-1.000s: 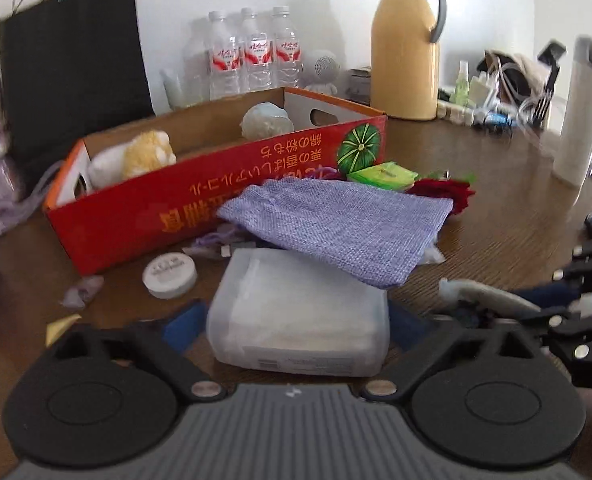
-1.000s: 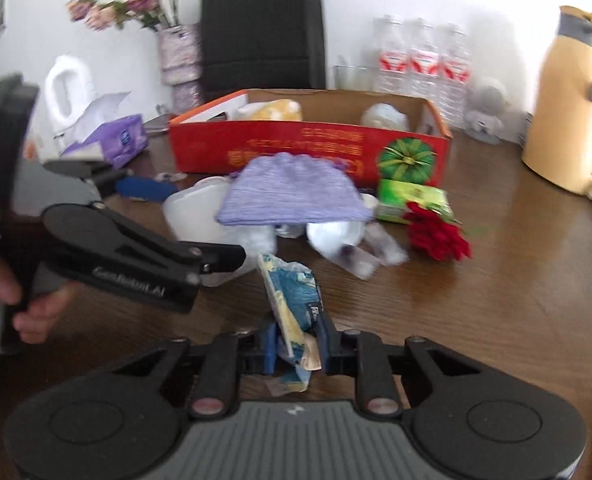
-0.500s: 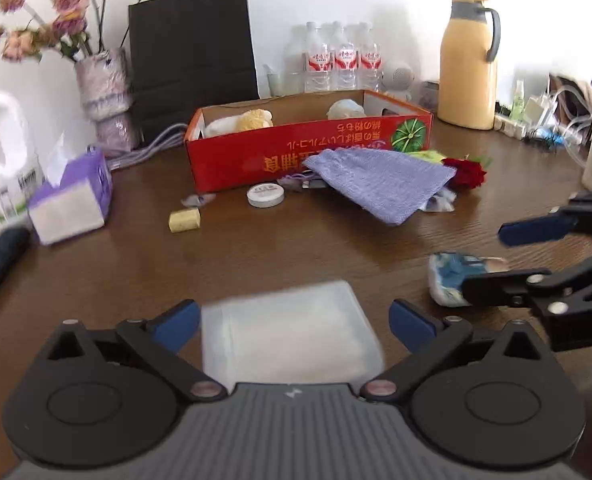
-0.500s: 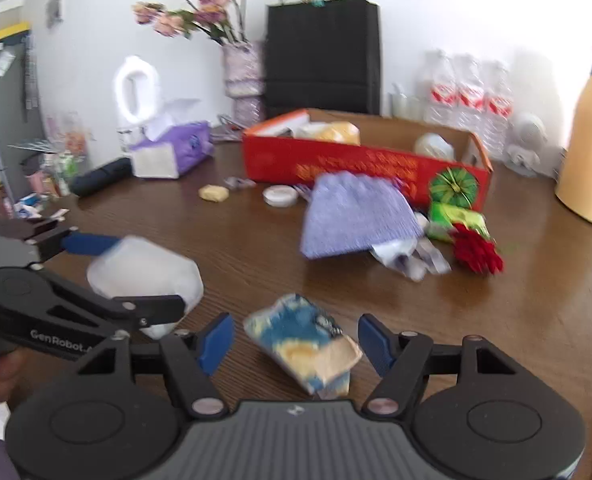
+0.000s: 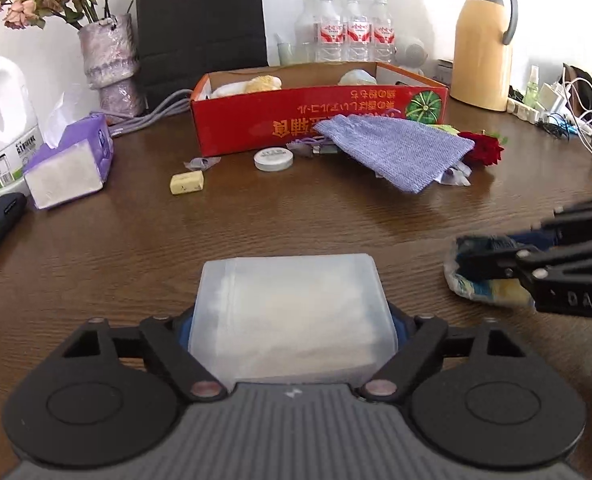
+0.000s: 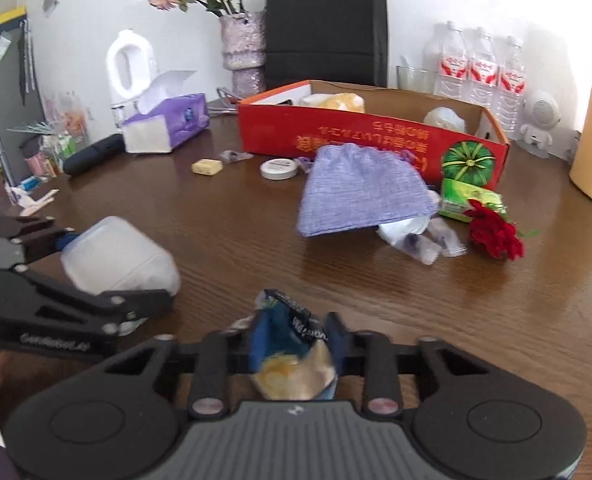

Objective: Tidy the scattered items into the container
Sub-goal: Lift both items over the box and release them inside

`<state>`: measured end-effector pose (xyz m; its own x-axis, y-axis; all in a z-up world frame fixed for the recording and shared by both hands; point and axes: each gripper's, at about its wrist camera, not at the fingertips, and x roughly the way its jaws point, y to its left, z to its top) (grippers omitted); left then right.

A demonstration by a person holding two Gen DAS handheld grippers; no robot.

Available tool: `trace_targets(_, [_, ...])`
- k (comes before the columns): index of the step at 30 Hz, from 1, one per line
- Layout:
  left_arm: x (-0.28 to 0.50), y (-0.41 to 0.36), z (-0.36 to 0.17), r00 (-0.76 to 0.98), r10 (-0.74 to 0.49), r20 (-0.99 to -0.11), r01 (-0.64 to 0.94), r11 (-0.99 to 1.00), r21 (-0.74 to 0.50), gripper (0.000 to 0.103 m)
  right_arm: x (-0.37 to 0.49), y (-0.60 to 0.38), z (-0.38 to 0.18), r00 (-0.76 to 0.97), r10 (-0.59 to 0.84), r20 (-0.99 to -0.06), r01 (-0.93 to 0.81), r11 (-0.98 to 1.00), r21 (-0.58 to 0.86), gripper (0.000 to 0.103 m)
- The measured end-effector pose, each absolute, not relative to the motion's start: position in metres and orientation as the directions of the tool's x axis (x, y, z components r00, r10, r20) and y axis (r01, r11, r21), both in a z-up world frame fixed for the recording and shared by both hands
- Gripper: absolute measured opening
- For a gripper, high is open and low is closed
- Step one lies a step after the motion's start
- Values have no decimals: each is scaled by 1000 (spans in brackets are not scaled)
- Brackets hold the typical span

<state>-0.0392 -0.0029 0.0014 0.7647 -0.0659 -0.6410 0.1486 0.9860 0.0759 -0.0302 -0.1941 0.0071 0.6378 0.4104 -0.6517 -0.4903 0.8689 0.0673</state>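
Writing shows on little here: upside-down yellow characters run along the front of the red cardboard box (image 5: 320,120) at the back of the brown wooden table (image 5: 255,220), beside a printed green pumpkin, and "GenRobot.AI" is moulded on the black arm of the left gripper (image 5: 291,328). Its jaws have just closed and now clamp a translucent white plastic tub (image 5: 289,312), low over the table, well short of the box. The right gripper (image 6: 296,344) has just snapped together on a crumpled blue and yellow snack packet (image 6: 291,356); its lettering is unreadable. A lilac woven pouch (image 6: 360,196) lies against the box front
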Motion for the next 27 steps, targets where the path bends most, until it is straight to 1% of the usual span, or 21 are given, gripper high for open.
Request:
trace_targets(1, [-40, -4, 2, 776, -55, -629, 141, 986, 88, 84, -33, -191, 8, 640, 410, -650, -496, 866, 58, 9])
trace_targets(3, [-47, -7, 9, 816, -53, -576, 134, 986, 99, 84, -39, -187, 10, 661, 393, -639, -485, 874, 35, 8])
trace_targets(5, [-56, -8, 22, 860, -53, -507, 117, 989, 96, 84, -45, -188, 20, 699, 394, -597, -469, 882, 33, 8])
trace_targets(6, [-61, -8, 30, 887, -37, -460, 91, 991, 95, 84, -49, -190, 27, 731, 391, -559, -456, 890, 27, 8])
trace_targets(9, [-77, -8, 50, 951, 11, -309, 13, 997, 75, 84, -64, -200, 53, 841, 357, -407, -389, 921, 4, 8])
trace_targets(13, [-114, -15, 63, 999, 32, -37, -32, 999, 10, 84, -87, -220, 70, 929, 319, -188, -313, 948, 65, 9])
trace_targets(15, [-132, -24, 61, 997, 48, 65, -49, 999, 17, 84, -103, -227, 68, 957, 283, -64, -278, 957, 82, 9])
trace_targets(16, [-139, -26, 61, 994, 43, 98, -44, 999, 8, 84, -111, -230, 66, 967, 254, -13, -252, 963, 96, 9])
trace_targets(17, [-144, -29, 60, 992, 34, 119, -35, 999, 3, 84, -118, -231, 65, 974, 225, 21, -226, 968, 106, 9])
trace_targets(20, [-147, -36, 60, 992, 19, 122, -22, 1000, 22, 84, -128, -234, 63, 984, 163, 73, -169, 980, 101, 9])
trace_targets(24, [-123, -32, 69, 995, 17, 101, -18, 1000, 7, 84, -113, -236, 70, 987, 154, 50, -158, 981, 112, 9])
trace_targets(27, [-81, -28, 79, 988, 15, 151, -16, 1000, 4, 84, -87, -235, 85, 986, 158, 59, -166, 975, 151, 9])
